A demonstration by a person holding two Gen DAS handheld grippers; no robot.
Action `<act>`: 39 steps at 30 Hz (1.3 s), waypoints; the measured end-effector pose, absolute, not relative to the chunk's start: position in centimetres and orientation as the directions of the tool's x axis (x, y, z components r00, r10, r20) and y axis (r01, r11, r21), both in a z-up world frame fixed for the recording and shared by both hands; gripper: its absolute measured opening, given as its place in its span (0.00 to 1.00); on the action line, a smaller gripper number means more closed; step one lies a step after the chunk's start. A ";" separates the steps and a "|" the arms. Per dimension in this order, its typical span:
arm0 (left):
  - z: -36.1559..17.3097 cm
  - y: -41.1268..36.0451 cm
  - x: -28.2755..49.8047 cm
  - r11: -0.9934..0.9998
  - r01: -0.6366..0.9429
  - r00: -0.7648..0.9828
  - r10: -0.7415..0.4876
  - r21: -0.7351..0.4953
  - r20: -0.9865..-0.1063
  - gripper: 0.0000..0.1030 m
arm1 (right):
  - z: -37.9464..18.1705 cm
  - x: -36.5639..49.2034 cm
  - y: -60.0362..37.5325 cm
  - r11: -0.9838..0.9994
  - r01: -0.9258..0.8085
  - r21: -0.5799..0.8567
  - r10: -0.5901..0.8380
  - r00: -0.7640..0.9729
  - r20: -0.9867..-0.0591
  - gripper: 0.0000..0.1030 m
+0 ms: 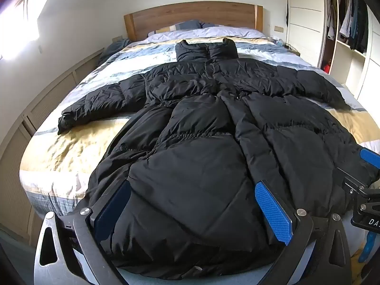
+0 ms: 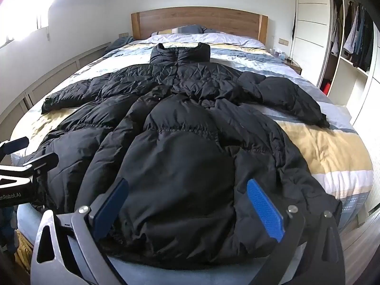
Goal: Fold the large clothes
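Observation:
A long black puffer coat (image 1: 201, 123) lies spread flat on the bed, collar toward the headboard, both sleeves out to the sides. It also shows in the right wrist view (image 2: 180, 123). My left gripper (image 1: 192, 209) is open, its blue pads either side of the coat's hem at the left part of the foot end. My right gripper (image 2: 187, 206) is open over the hem's right part. The right gripper also shows at the right edge of the left wrist view (image 1: 365, 166), and the left gripper at the left edge of the right wrist view (image 2: 28, 154).
The bed (image 1: 71, 147) has a striped yellow, blue and white cover and a wooden headboard (image 1: 192, 15). Low cabinets (image 1: 35, 109) run along the left wall. An open wardrobe (image 1: 344, 28) with hanging clothes stands at the right. A nightstand (image 2: 292, 64) sits beside the headboard.

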State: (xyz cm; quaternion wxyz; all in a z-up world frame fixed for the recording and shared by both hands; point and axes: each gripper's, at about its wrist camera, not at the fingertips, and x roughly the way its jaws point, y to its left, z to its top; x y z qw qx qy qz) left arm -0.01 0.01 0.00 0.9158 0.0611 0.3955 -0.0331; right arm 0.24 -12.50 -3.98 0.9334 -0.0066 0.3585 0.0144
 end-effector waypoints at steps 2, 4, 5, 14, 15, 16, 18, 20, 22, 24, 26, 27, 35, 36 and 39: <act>0.0 0.0 -0.1 0.990 0.115 0.683 -0.016 0.086 -0.730 1.00 | -4.0 0.3 -12.4 0.999 -0.032 -0.001 0.023 0.743 -0.669 0.98; 0.0 0.2 0.3 0.989 0.120 0.681 -0.017 0.089 -0.732 1.00 | -4.0 0.4 -12.4 0.999 -0.032 0.000 0.024 0.742 -0.670 0.98; 0.0 0.0 0.2 0.988 0.120 0.682 -0.014 0.094 -0.731 1.00 | -4.0 0.4 -12.4 0.999 -0.032 0.002 0.025 0.743 -0.669 0.98; -0.2 -0.5 0.1 0.989 0.123 0.683 -0.025 0.081 -0.730 1.00 | -3.9 0.6 -12.7 1.000 -0.019 -0.007 0.009 0.749 -0.663 0.98; -0.2 -0.6 0.1 0.989 0.124 0.684 -0.026 0.082 -0.729 1.00 | -4.0 0.6 -12.8 1.000 -0.018 -0.006 0.010 0.749 -0.662 0.98; -0.2 -0.6 0.1 0.989 0.126 0.685 -0.026 0.083 -0.728 1.00 | -4.0 0.7 -12.9 1.000 -0.018 -0.006 0.009 0.750 -0.662 0.98; -0.3 -0.6 0.1 0.989 0.126 0.686 -0.028 0.081 -0.727 1.00 | -3.9 0.7 -12.9 1.000 -0.014 -0.008 0.005 0.751 -0.660 0.98; -0.3 -0.6 0.1 0.989 0.126 0.686 -0.031 0.077 -0.726 1.00 | -3.8 0.6 -12.7 1.000 -0.013 -0.011 0.002 0.752 -0.660 0.98; -0.3 -0.5 0.1 0.990 0.124 0.689 -0.034 0.072 -0.724 1.00 | -3.8 0.6 -12.8 1.000 -0.013 -0.008 0.004 0.752 -0.660 0.98; -0.3 -0.5 0.1 0.990 0.122 0.692 -0.034 0.070 -0.721 1.00 | -3.8 0.6 -12.8 1.000 -0.012 -0.009 0.003 0.751 -0.661 0.98; -0.4 -0.6 0.1 0.990 0.123 0.690 -0.034 0.071 -0.723 1.00 | -3.9 0.7 -12.9 1.000 -0.012 -0.006 0.005 0.749 -0.662 0.98; -0.4 -0.6 0.1 0.990 0.124 0.690 -0.034 0.072 -0.723 1.00 | -3.9 0.7 -12.9 1.000 -0.013 -0.007 0.005 0.749 -0.662 0.98; -0.8 -0.7 0.3 0.988 0.128 0.671 -0.024 0.083 -0.741 1.00 | -4.0 0.7 -12.8 1.000 -0.010 -0.002 0.006 0.750 -0.661 0.98; -0.9 -0.7 0.3 0.988 0.129 0.667 -0.026 0.081 -0.745 1.00 | -4.0 0.7 -12.9 1.000 -0.011 -0.002 0.007 0.750 -0.661 0.98; -1.0 -0.6 0.4 0.988 0.136 0.654 -0.035 0.072 -0.756 1.00 | -4.1 0.8 -13.0 1.000 -0.006 0.006 0.008 0.751 -0.660 0.98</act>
